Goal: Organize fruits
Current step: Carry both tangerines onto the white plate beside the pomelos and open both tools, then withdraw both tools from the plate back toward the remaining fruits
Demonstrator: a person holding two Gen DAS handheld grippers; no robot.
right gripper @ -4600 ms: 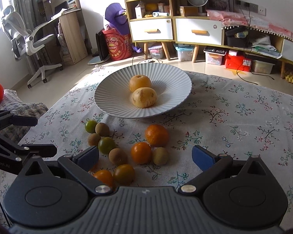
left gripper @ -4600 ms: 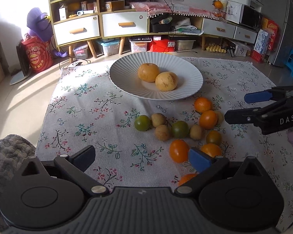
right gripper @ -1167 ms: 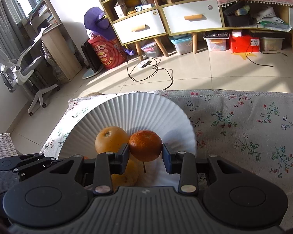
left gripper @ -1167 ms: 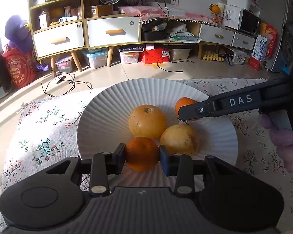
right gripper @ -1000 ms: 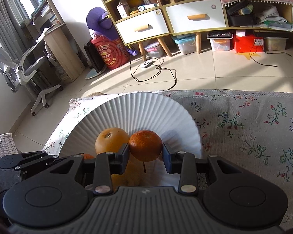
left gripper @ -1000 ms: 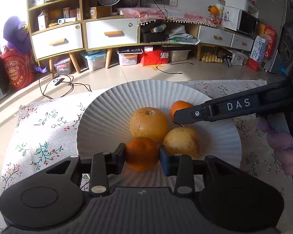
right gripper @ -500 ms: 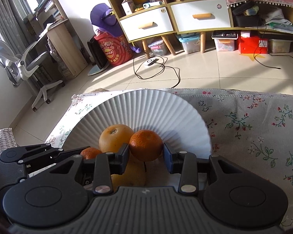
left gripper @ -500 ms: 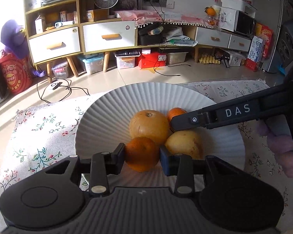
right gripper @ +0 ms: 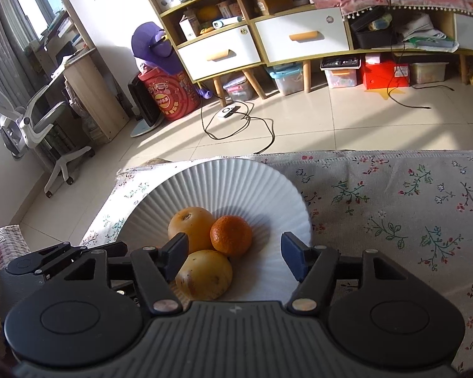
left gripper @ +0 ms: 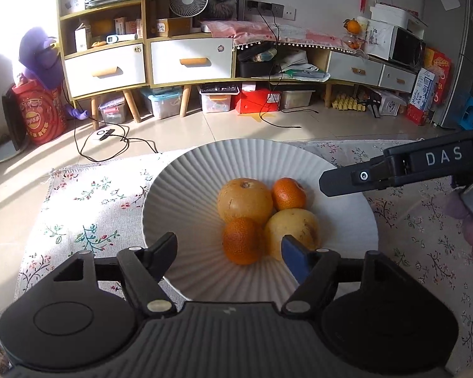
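Over the white ribbed plate [left gripper: 179, 195], as the left wrist view shows it, the left tongs [left gripper: 228, 253] have just been opening and now stand spread, their pads clear of the small orange [left gripper: 242, 245] that lies between them on the plate. That orange touches a large yellow-orange fruit [left gripper: 245, 200] behind it and a pale yellow fruit [left gripper: 294, 228] beside it; a second small orange [left gripper: 289, 193] rests at the far side of the cluster, so the plate holds four fruits bunched at its middle. The right tongs [left gripper: 356, 179] reach in from the right edge of the view, above the plate's rim. The plate sits on a floral cloth [left gripper: 88, 201] near the table's far edge. From the right wrist view, the right tongs [right gripper: 233, 256] have likewise just been opening and stand spread, nothing pinched, with the second small orange [right gripper: 231, 236] lying free between and beyond the pads, against the large yellow-orange fruit [right gripper: 190, 225] and the pale yellow fruit [right gripper: 204, 274]. The plate [right gripper: 236, 182] shows bare ribbing towards the table's far edge. To finish this release well, both tongs should probably draw straight back and up with the pads wide, so that no pad nudges the round fruits, which could roll apart.
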